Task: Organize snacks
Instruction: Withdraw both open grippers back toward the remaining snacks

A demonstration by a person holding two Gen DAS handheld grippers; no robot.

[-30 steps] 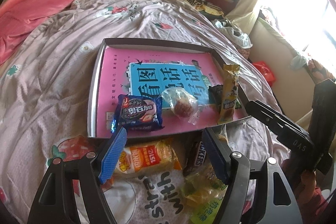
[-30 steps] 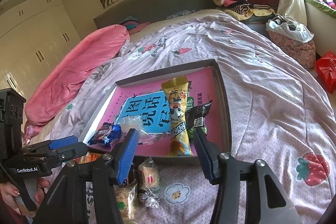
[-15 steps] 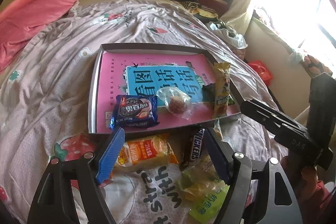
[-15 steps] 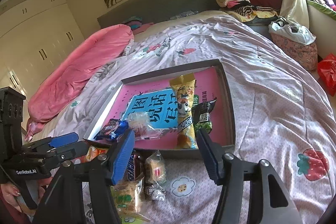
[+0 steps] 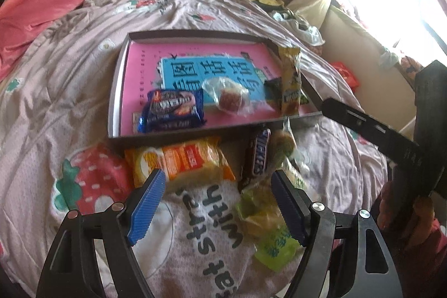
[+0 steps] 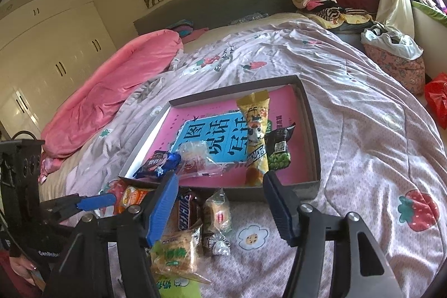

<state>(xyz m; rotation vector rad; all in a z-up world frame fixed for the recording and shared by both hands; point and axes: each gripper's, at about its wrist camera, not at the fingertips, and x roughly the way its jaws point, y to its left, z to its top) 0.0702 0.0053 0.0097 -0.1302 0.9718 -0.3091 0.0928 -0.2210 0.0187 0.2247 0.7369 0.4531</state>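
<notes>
Snickers [image 5: 258, 155] is light, stiff and slick, so pinch it mid-bar across the width; your left gripper [image 5: 218, 201] and right gripper [image 6: 220, 207] gape wide, empty.

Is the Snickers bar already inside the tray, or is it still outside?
Outside. The Snickers bar lies on the quilt, before the tray's near wall.
</notes>
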